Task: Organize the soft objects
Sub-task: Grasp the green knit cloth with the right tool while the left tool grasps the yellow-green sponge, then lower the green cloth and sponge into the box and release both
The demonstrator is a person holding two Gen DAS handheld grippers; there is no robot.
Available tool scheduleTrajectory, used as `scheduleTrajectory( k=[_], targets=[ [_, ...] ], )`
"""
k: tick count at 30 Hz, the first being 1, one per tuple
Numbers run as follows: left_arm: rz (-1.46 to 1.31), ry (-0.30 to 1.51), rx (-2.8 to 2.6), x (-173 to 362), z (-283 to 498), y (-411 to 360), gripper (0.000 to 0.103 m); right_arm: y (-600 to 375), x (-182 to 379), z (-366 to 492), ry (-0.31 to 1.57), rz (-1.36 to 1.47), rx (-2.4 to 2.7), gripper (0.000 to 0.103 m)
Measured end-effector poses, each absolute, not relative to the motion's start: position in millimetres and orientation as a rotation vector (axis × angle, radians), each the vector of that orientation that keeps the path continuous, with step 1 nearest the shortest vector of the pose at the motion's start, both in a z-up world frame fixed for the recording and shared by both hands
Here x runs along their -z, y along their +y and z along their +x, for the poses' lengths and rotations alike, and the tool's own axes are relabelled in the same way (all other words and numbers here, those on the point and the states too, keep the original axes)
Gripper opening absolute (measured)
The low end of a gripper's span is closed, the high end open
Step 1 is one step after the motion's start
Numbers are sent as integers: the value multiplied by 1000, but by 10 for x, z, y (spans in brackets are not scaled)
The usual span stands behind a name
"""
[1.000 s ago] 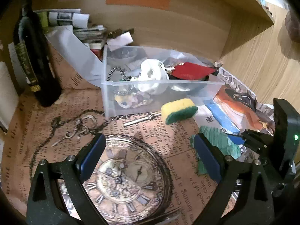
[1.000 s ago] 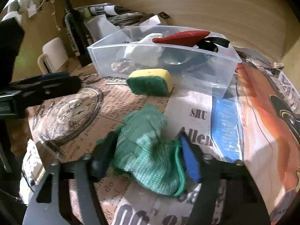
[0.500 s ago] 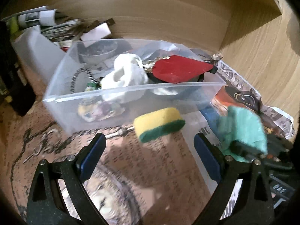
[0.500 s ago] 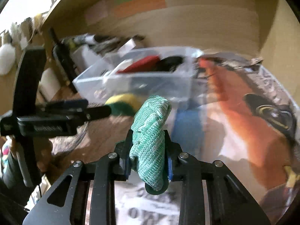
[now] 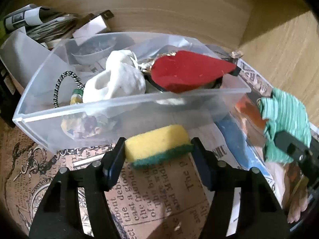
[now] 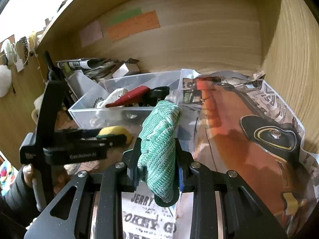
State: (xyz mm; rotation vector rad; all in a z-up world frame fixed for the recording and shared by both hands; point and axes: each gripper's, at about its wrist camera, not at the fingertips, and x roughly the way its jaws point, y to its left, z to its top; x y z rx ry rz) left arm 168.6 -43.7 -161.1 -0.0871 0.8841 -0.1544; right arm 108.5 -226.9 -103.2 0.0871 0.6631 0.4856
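Since the last frame my left gripper has closed in on the yellow-green sponge, now squeezed between both fingers beside the clear bin; my right gripper holds the green knit cloth clamped, raised over the newspaper

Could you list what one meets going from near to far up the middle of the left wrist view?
Left gripper closed on the sponge → clear bin's front wall → red felt piece inside it → wooden back wall.
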Motion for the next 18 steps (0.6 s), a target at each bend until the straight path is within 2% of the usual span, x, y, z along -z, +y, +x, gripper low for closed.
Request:
scheduleTrajectory(
  k=[9,18],
  targets=[
    [-87,829,173,1470,1372,-373,64,-2228,876,1112,615,102,-496,26],
    [-114,629,140,871,1049,-108,64,-2006,538,1167,513,89,-540,26]
  ],
)
